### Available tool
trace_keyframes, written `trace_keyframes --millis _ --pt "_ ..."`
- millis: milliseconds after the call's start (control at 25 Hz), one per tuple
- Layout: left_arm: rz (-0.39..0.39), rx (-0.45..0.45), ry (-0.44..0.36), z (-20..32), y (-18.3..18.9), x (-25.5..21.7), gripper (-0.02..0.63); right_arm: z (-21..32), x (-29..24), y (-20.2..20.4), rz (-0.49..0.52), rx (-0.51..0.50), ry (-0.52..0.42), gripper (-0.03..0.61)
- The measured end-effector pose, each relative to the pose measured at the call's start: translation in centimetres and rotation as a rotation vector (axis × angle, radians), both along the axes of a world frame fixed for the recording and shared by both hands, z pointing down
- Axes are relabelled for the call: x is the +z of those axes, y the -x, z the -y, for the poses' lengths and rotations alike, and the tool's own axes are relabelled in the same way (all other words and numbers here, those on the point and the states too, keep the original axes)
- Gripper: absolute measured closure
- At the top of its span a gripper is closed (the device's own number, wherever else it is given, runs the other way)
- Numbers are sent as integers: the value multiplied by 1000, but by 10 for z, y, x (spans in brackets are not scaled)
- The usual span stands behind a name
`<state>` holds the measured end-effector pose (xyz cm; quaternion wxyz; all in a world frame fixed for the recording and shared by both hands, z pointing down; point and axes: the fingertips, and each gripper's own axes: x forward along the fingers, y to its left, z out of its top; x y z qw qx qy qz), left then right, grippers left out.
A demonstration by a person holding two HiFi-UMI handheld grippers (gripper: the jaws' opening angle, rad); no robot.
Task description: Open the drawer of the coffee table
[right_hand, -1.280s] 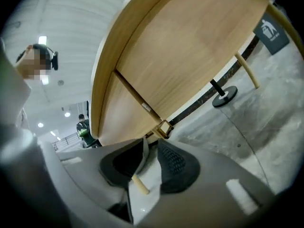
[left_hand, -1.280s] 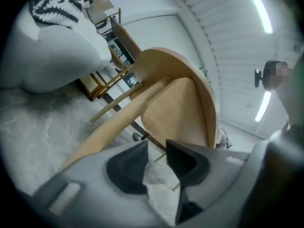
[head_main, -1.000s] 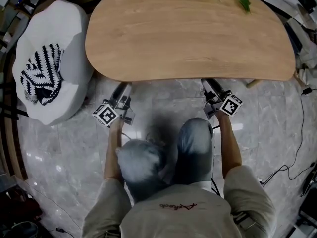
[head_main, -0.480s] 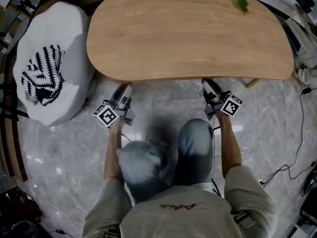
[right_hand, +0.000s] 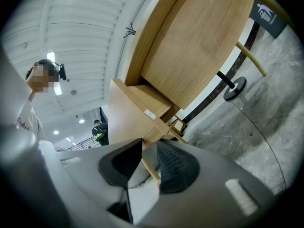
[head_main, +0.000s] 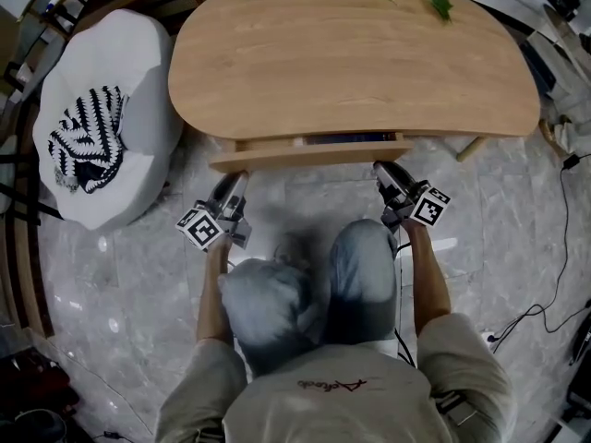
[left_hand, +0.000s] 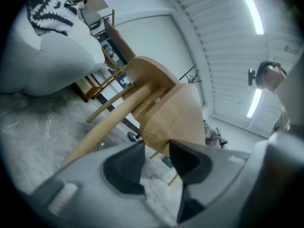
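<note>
- The drawer (head_main: 309,153) stands partly pulled out from under the wooden surface (head_main: 351,58), its front toward the person (head_main: 314,377).
- Left tongs (head_main: 235,177), which have just been closing, pinch the front's left end between their tips.
- Right tongs (head_main: 382,170), also just closing, clamp its right end.

The light wooden drawer (head_main: 309,154) now juts out from under the kidney-shaped light wood tabletop (head_main: 351,63). Its front panel stands clear of the rim with a dark strip of interior behind it, where earlier only the tabletop's edge showed. The left gripper (head_main: 236,176) and the right gripper (head_main: 379,167) have drawn back toward the person along with it, and their jaws have just been closing, each pair with the drawer's front edge between its tips.
</note>
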<state>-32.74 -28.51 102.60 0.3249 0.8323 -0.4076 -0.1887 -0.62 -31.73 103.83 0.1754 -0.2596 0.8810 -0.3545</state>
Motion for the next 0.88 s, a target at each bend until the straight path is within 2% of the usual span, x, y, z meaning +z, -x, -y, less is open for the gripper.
trace_keyframes --millis 520,880 --pt "10 -15 14 -71 -17 0 466 -67 0 -16 -24 -69 -20 491" --pt "17 -17 15 -82 -21 1 466 -75 1 -21 -8 -80 -20 491"
